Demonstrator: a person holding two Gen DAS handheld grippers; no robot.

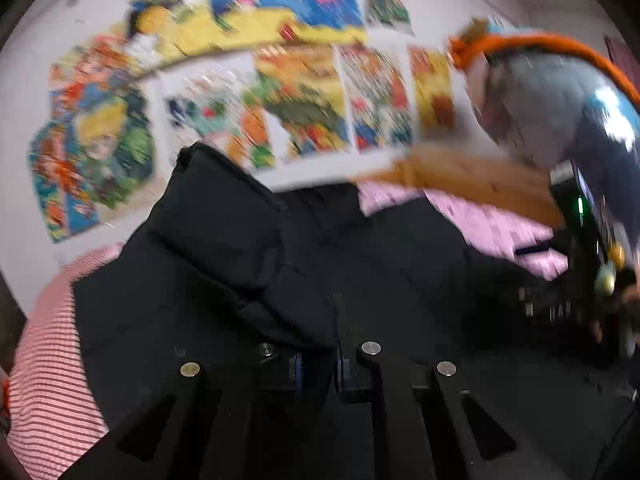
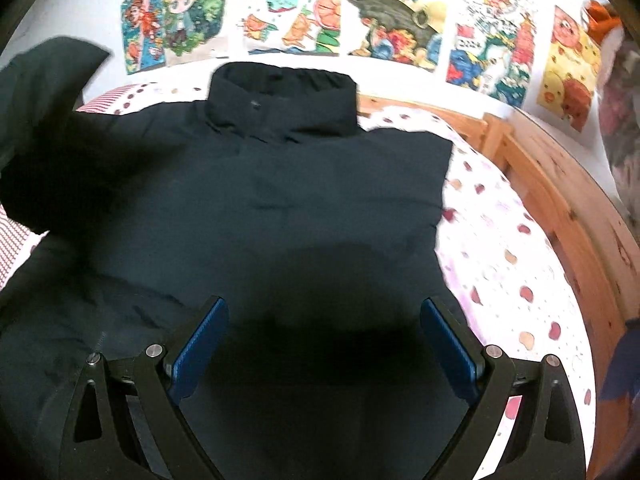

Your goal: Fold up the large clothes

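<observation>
Right wrist: spotted bedsheet (image 2: 500,240) (postered wall (image 2: 400,12)).

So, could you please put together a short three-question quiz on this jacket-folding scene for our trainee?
1. True or false: the right gripper is open above the black jacket.
2. What is the left gripper shut on? A) sleeve B) pillow C) poster
3. Fill in: the jacket's collar points toward the ____ with posters.

Key: 1 true; 2 A; 3 wall
</observation>
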